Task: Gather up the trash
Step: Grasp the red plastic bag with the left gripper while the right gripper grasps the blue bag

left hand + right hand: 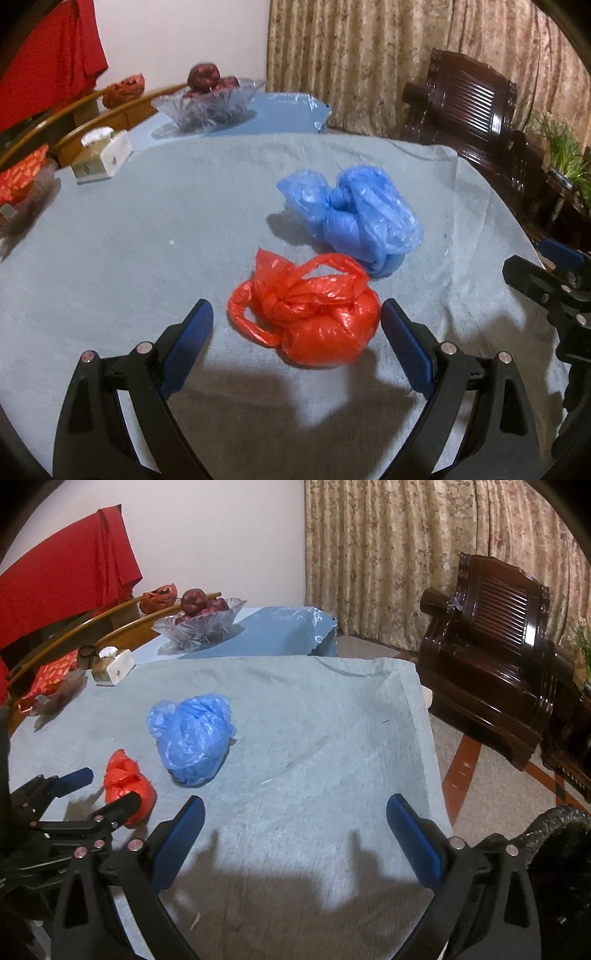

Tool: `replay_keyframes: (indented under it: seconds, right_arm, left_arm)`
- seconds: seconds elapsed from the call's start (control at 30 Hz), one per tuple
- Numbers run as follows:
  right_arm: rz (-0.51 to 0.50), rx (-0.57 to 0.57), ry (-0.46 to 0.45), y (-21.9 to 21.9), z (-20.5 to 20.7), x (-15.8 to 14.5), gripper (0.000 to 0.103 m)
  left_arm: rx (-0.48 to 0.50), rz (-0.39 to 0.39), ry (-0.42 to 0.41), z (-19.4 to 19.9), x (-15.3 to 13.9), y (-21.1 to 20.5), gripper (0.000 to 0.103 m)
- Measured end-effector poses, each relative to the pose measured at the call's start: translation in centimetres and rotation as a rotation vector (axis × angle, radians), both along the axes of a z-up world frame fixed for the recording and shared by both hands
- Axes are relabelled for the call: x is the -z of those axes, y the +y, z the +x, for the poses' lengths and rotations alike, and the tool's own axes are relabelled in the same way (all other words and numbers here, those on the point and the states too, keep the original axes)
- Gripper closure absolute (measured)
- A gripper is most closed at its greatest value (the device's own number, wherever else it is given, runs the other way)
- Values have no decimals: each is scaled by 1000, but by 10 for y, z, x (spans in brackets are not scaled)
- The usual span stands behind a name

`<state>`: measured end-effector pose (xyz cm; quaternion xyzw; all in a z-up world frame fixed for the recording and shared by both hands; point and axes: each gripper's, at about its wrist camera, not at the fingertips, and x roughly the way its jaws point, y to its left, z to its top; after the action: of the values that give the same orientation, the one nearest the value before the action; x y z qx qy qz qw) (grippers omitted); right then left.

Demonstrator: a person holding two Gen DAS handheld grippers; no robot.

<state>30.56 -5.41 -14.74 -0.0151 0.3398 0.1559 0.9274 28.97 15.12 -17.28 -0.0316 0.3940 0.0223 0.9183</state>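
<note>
Two knotted plastic bags on a grey-clothed surface, both grippers spread open.

No legible writing shows. The surface [129, 258] carries a glass fruit bowl [207, 103] at 11 o'clock, before patterned curtains [369, 55] and a dark wooden armchair [495, 653]. The red bag [310, 317] lies between the left gripper [297, 321] fingers, long axis crosswise; the blue bag [354, 214] sits at 1 o'clock, touching it. The right gripper [295, 812] holds nothing.

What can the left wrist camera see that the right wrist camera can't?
Only the left wrist view shows the tied handle loops of the crumpled red plastic bag, sitting between the open left gripper's fingers. Only the right wrist view shows the tiled floor and the open right gripper over bare grey tablecloth. Both show the crumpled blue plastic bag and glass fruit bowl.
</note>
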Motion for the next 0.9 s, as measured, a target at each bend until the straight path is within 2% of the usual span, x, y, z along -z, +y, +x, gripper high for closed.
replay_keyframes:
  seconds: [0.13, 0.2, 0.3, 0.4, 0.6, 0.9]
  right_arm:
    - [-1, -12, 0, 7, 4, 0, 6]
    - [-2, -20, -3, 12, 5, 0, 6]
    - [-2, -31, -6, 19, 7, -1, 7]
    - [0, -38, -6, 24, 9, -1, 7]
    - [15, -51, -9, 37, 13, -2, 7]
    - [32, -61, -14, 68, 30, -4, 7]
  left_arm:
    - [19, -35, 27, 7, 5, 0, 35]
    - [27, -50, 29, 7, 6, 2, 48]
    - [27, -64, 18, 6, 4, 4, 55]
    - [15, -63, -4, 3, -1, 8, 59]
    - [-31, -24, -65, -3, -18, 30, 60]
    - [-115, 10, -68, 6, -20, 75, 60]
